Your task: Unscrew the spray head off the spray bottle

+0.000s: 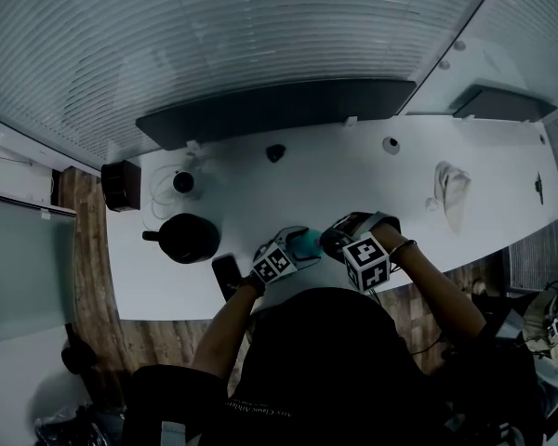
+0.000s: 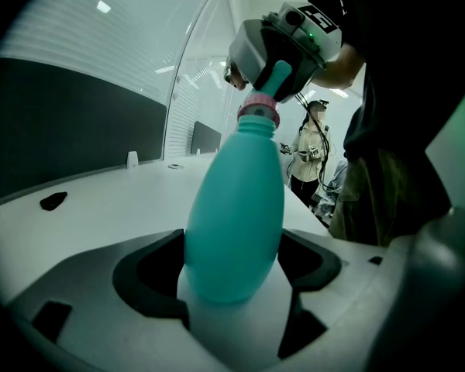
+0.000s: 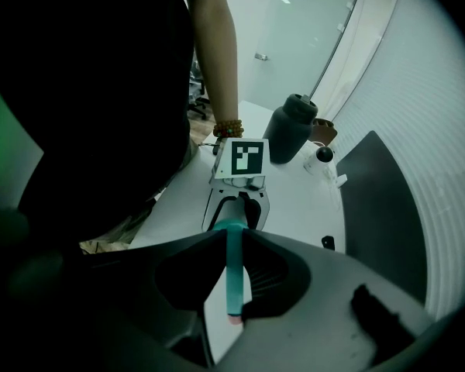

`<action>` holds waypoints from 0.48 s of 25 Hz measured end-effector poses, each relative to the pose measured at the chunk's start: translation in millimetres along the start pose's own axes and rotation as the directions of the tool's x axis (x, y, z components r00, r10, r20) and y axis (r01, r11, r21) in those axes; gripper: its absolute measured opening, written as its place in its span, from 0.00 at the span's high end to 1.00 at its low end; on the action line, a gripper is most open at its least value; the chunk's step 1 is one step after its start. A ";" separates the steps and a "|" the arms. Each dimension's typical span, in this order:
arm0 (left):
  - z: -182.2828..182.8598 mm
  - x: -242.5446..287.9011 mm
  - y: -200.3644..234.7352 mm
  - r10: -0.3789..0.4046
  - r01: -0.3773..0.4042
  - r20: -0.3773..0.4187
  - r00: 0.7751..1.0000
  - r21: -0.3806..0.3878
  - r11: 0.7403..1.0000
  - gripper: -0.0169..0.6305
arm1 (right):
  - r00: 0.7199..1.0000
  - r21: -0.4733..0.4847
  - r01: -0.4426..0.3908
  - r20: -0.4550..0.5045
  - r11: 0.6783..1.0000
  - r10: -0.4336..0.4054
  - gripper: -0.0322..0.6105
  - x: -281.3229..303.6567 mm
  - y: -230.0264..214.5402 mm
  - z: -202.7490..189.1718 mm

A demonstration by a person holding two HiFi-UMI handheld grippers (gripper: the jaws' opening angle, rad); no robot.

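White table (image 1: 353, 165), dark jug (image 1: 188, 238) on it left of the spray bottle (image 2: 236, 215), cloth (image 1: 451, 193) well off to the bottle's right. The bottle is at the near table edge, tilted. Left gripper (image 2: 232, 266) is clamped on the bottle's teal belly. Right gripper (image 3: 234, 242) comes in from above the bottle, jaws closed tight on the teal spray head (image 3: 234, 277). Pink collar (image 2: 258, 113) sits right on top of the bottle neck, no gap visible, so the head isn't off yet. Can't tell how many turns are in. My read: both grips set, mid-unscrew. Left to do: more twisting at the collar, then lift the head clear of the bottle.
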State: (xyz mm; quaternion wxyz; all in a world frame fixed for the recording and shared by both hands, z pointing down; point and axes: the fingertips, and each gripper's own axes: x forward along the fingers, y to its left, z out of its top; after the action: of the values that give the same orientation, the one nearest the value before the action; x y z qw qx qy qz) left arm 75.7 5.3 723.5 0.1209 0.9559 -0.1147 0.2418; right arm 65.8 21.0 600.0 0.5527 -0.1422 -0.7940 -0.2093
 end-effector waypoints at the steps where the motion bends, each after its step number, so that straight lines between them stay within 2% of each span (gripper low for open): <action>1: 0.0 -0.2 0.1 0.000 0.000 0.000 1.000 -0.001 1.000 0.41 | 1.000 0.008 0.005 0.003 1.000 -0.005 0.85 0.2 -0.5 0.1; 12: 0.2 0.7 -0.8 0.000 0.000 -0.005 1.000 -0.009 1.000 0.41 | 1.000 0.003 0.003 -0.003 1.000 -0.003 0.85 1.9 -1.8 -0.7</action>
State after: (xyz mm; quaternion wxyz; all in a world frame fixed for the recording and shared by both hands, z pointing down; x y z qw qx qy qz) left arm 76.6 5.9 723.5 0.1255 0.9547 -0.1152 0.2439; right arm 64.9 19.1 601.7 0.5538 -0.1398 -0.7937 -0.2094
